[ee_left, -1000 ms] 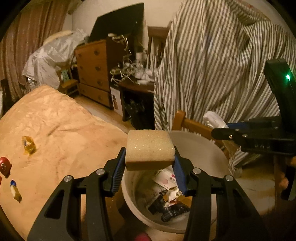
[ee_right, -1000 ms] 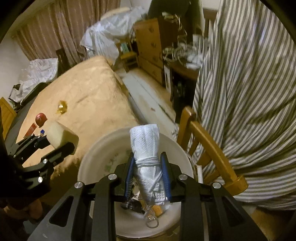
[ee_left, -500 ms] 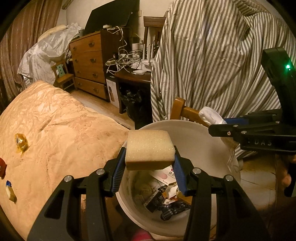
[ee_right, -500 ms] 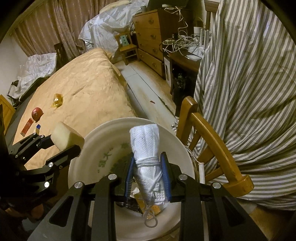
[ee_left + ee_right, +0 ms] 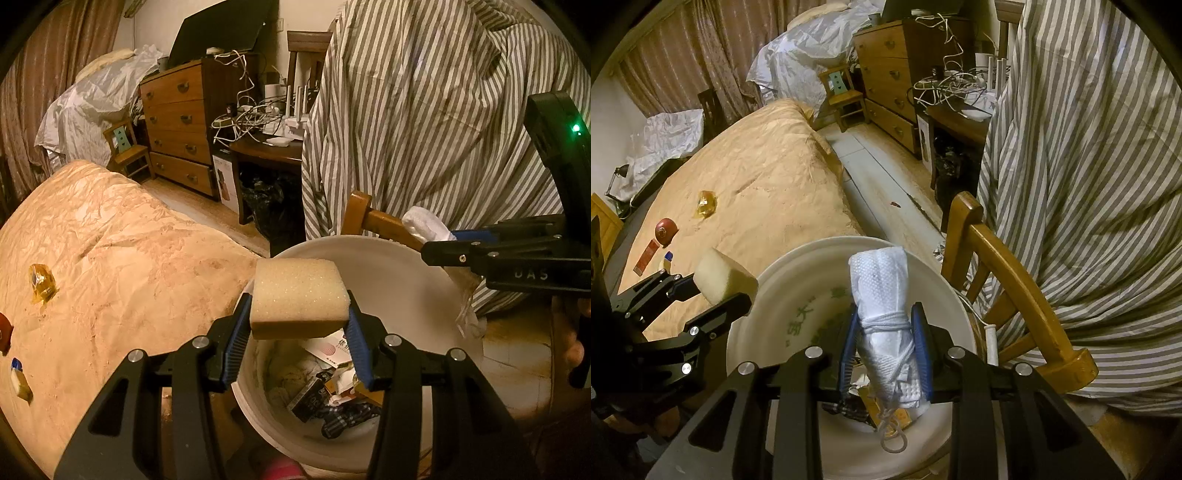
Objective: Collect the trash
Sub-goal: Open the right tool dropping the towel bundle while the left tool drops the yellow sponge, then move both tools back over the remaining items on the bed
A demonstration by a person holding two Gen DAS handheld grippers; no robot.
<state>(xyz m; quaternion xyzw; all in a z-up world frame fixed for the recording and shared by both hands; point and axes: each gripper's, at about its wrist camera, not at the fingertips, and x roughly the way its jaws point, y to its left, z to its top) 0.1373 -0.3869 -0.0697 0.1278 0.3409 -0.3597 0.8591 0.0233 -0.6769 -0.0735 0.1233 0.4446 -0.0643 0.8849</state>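
Left wrist view: your left gripper [image 5: 299, 325] pinches a sponge [image 5: 298, 295] between its blue pads, held over the near rim of the bin [image 5: 399, 266].
Right wrist view: your right gripper [image 5: 886, 354] pinches a rolled white mask [image 5: 886, 306], its cord wound round it, above the bin's mouth [image 5: 812, 266].
Bin: it stands between the bed [image 5: 122, 251] and a wooden chair [image 5: 1015, 280], and already holds wrappers and paper scraps [image 5: 332, 384].
Done so far: both pieces are lifted and carried to the bin; neither is dropped yet.
Next, as a judgement: spread each claw in turn so the sponge and mask fall inside. The sponge sits near the rim, so bring it further over the opening first.
Left on the bed, beyond the bin: a yellow wrapper [image 5: 706, 203], a red round thing [image 5: 665, 229], a red packet [image 5: 646, 256] and a small blue-capped item [image 5: 666, 259].
Progress: roughly midway, with about four pieces left to fetch.
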